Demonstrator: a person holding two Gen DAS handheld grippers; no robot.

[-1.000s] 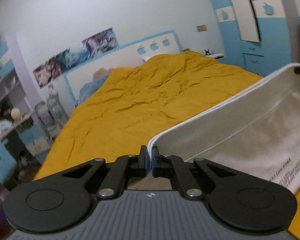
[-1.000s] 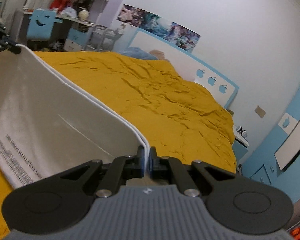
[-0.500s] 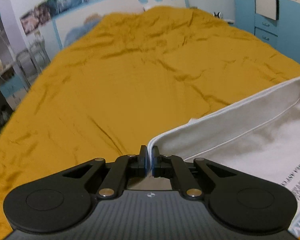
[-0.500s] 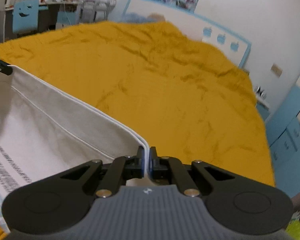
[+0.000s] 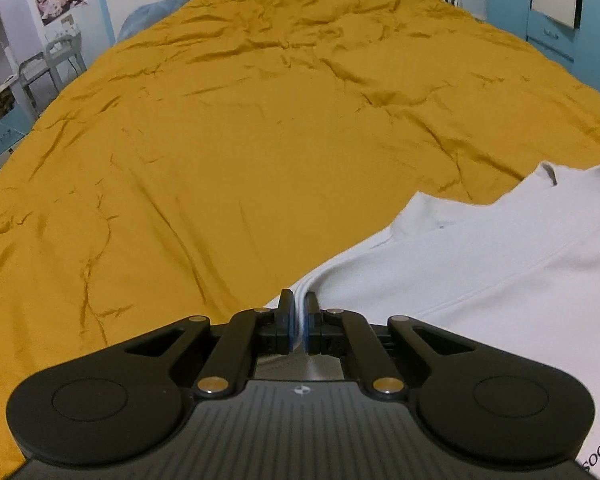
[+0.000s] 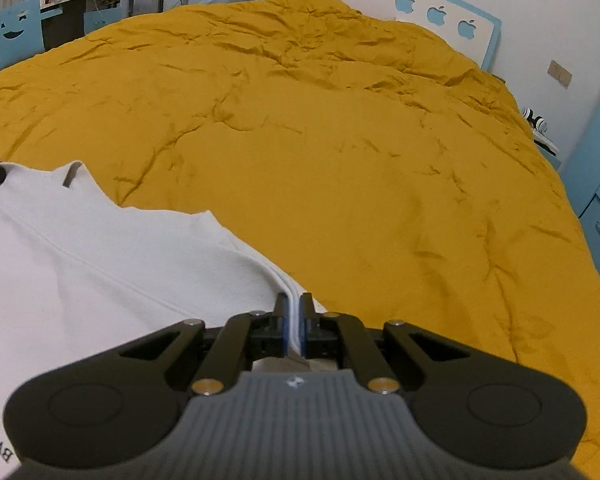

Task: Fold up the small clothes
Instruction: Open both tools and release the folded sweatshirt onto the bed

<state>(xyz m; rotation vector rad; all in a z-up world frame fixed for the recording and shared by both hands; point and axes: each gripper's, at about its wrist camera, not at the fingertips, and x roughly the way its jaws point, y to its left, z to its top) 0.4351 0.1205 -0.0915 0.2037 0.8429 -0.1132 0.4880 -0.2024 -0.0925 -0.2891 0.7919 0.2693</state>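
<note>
Left gripper [image 5: 299, 322]: fingers clenched on a doubled white hem at the garment's left end; the cloth runs away from it to the right
White garment [image 5: 480, 272]: a small white top with dark print near its lower edge, held by both ends of one edge and spread low over the bed; how much of it already rests on the cover cannot be told
Long axis: the pinched edge runs side to side between the two grippers, with the body of the cloth between and beyond them and a collar-like notch at the far side
Right gripper [image 6: 295, 320]: fingers clenched on the same doubled hem [image 6: 288, 292] at the right end; from here the garment [image 6: 100, 264] runs off to the left
Bed [image 6: 340, 140]: a creased mustard cover, bare ahead of and beyond the garment
Nearer hand: neither, each already has its own corner
Next move, as a judgement: it turns on keeping the held edge straight and level between the hands while the fold is laid
</note>
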